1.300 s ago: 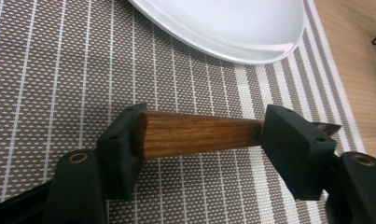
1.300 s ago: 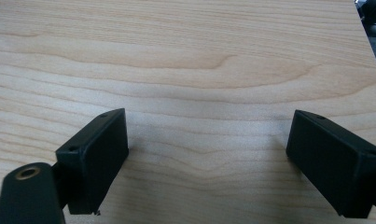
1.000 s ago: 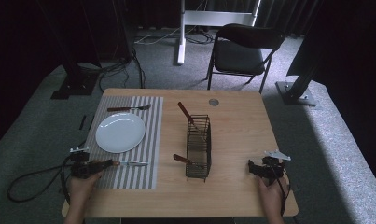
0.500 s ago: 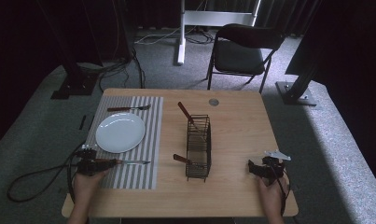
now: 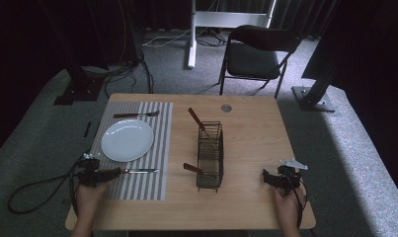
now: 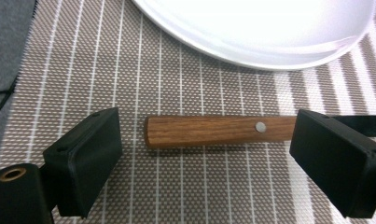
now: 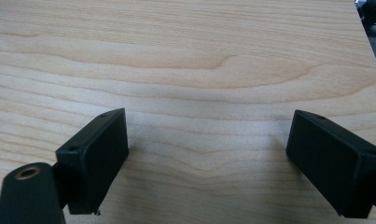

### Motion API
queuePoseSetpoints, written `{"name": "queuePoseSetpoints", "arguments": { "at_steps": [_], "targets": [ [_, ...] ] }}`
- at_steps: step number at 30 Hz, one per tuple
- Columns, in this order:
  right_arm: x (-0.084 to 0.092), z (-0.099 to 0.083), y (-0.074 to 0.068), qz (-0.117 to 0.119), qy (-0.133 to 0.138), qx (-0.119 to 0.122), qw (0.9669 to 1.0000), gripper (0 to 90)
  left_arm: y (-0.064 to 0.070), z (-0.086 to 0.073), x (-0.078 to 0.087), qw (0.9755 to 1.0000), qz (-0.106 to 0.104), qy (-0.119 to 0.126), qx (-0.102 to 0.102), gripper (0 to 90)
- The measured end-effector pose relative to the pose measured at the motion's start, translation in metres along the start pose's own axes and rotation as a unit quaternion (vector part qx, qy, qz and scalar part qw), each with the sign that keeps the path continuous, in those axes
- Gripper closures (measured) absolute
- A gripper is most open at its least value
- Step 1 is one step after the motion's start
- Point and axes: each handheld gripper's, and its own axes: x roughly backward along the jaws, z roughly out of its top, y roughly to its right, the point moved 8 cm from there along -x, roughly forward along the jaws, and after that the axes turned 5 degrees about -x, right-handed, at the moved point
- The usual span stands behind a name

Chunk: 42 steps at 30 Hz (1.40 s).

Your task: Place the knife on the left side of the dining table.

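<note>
Black jaws of the left tool [image 6: 204, 154] stand wide apart, and they have just been opening. Between them lies the wooden handle of a knife [image 6: 218, 130], flat on the striped placemat [image 6: 176, 70]; the pads do not press on it. The knife [image 5: 137, 171] lies just beside the white plate [image 5: 127, 139], on the near side. A fork [image 5: 136, 114] lies on the far side of the plate. It looks like the knife has been set down in its place. Next, the left tool should pull back without bumping the handle. The right tool [image 7: 209, 154] is open too and holds nothing, low over the bare wooden table [image 7: 199, 56]. Near the middle of the table stands a wire basket [image 5: 210, 155] with more cutlery.
</note>
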Motion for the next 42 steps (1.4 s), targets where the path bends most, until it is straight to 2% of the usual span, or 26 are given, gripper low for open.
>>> {"name": "queuePoseSetpoints", "arguments": {
  "at_steps": [2, 8, 14, 21, 28, 34, 42],
  "targets": [
    [0.0, 0.0, 0.0, 0.0, 0.0, 0.0, 1.0, 12.0, 0.004, -0.002, 0.003, 0.9998, -0.018, 0.003, -0.003, 9.4],
    [0.0, 0.0, 0.0, 0.0, 0.0, 0.0, 1.0, 12.0, 0.014, -0.012, 0.01, 0.9986, -0.044, 0.02, -0.021, 9.4],
    [0.0, 0.0, 0.0, 0.0, 0.0, 0.0, 1.0, 12.0, 0.02, -0.023, 0.015, 0.9966, -0.058, 0.033, -0.049, 9.4],
    [0.0, 0.0, 0.0, 0.0, 0.0, 0.0, 1.0, 12.0, 0.023, -0.035, 0.017, 0.9957, -0.048, 0.038, -0.069, 9.4],
    [0.0, 0.0, 0.0, 0.0, 0.0, 0.0, 1.0, 12.0, 0.024, -0.041, 0.02, 0.9929, -0.028, 0.062, -0.097, 9.3],
    [0.0, 0.0, 0.0, 0.0, 0.0, 0.0, 1.0, 12.0, 0.025, -0.047, 0.022, 0.9913, -0.026, 0.071, -0.108, 9.3],
    [0.0, 0.0, 0.0, 0.0, 0.0, 0.0, 1.0, 12.0, 0.022, -0.051, 0.026, 0.9897, -0.011, 0.086, -0.114, 9.3]
  ]
}}
